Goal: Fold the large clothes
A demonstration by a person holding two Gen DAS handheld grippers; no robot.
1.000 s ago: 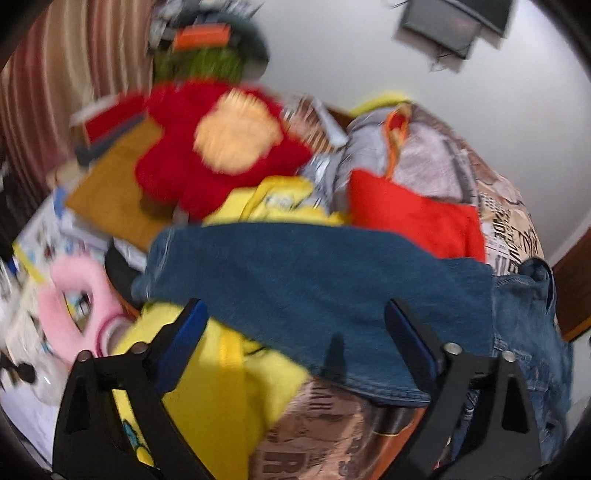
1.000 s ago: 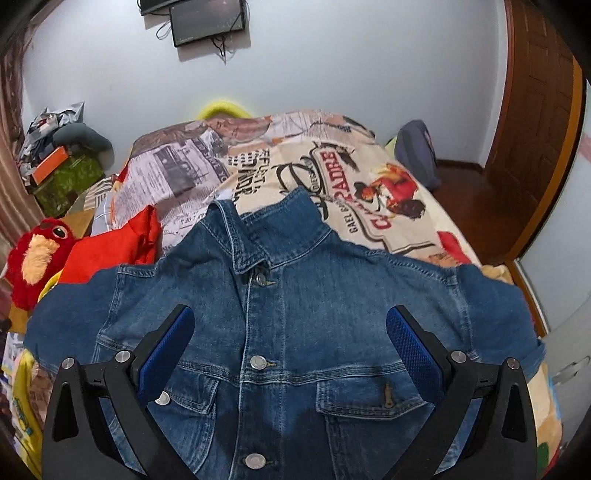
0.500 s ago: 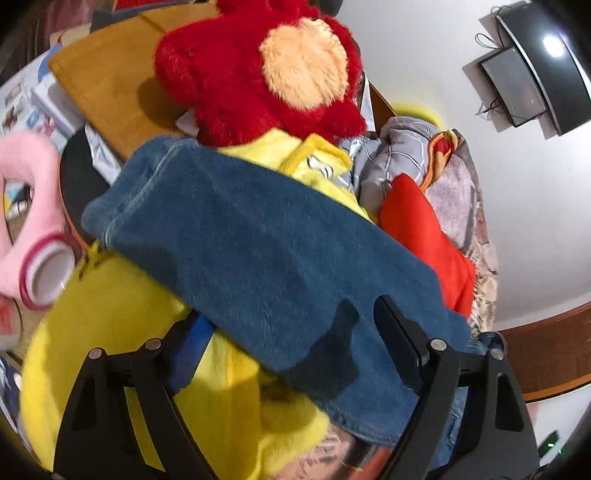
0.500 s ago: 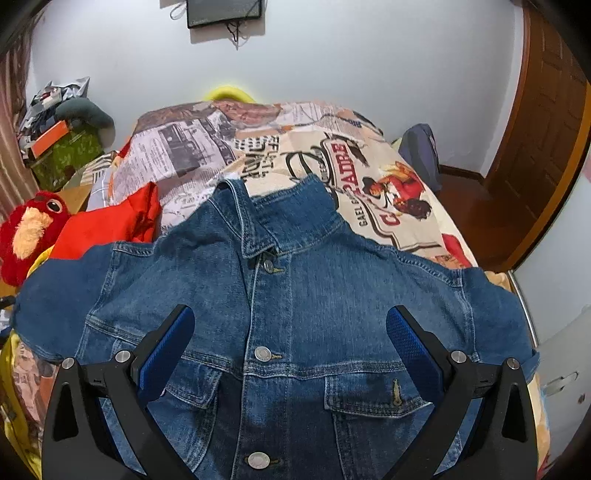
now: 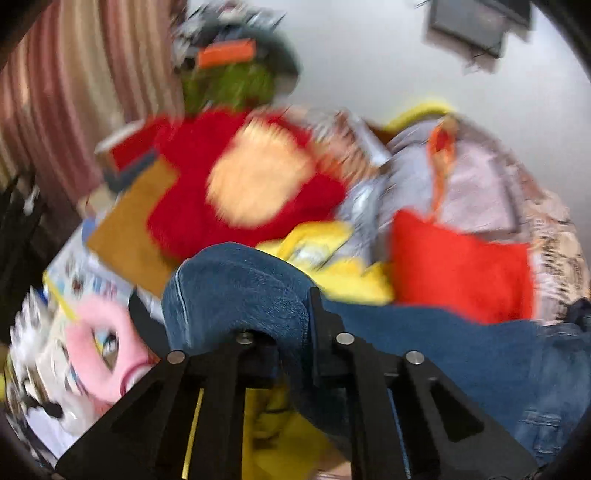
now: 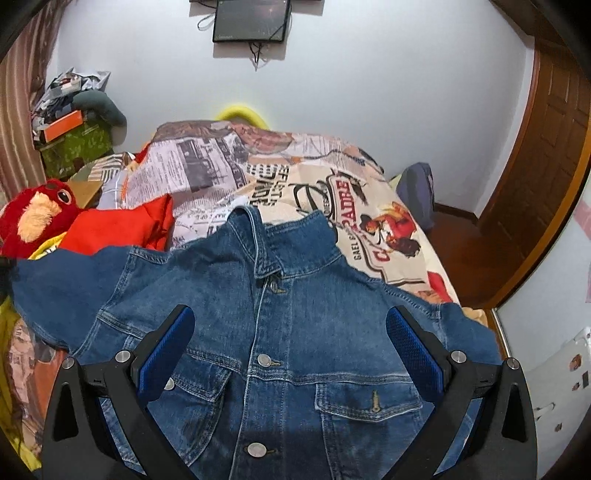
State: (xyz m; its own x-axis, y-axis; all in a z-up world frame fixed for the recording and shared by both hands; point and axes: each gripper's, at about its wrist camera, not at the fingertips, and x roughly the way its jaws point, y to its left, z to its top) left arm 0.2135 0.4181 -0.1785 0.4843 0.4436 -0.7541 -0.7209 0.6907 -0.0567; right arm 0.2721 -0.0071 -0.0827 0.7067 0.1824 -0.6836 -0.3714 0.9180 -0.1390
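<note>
A blue denim jacket (image 6: 314, 295) lies front up, buttoned, on the printed bedspread (image 6: 332, 192), its collar toward the far wall. My right gripper (image 6: 290, 317) hovers open over the chest, one blue pad on each side of the button line, with nothing held. The left wrist view is blurred. There my left gripper (image 5: 291, 325) is shut on the end of the jacket's sleeve (image 5: 236, 284), and the denim bunches up over its black fingers. That sleeve hangs past the bed's left edge above a yellow garment (image 5: 332, 269).
A red plush toy (image 6: 33, 218) and a red cloth (image 6: 118, 229) lie left of the jacket. Boxes and a curtain (image 5: 74, 110) crowd the left corner. A wooden door (image 6: 546, 147) stands at the right, and a screen (image 6: 251, 18) hangs on the far wall.
My left gripper has gone from wide open around the sleeve end to shut on it, and has lifted the denim as it swung. The right gripper has stayed open and risen slightly.
</note>
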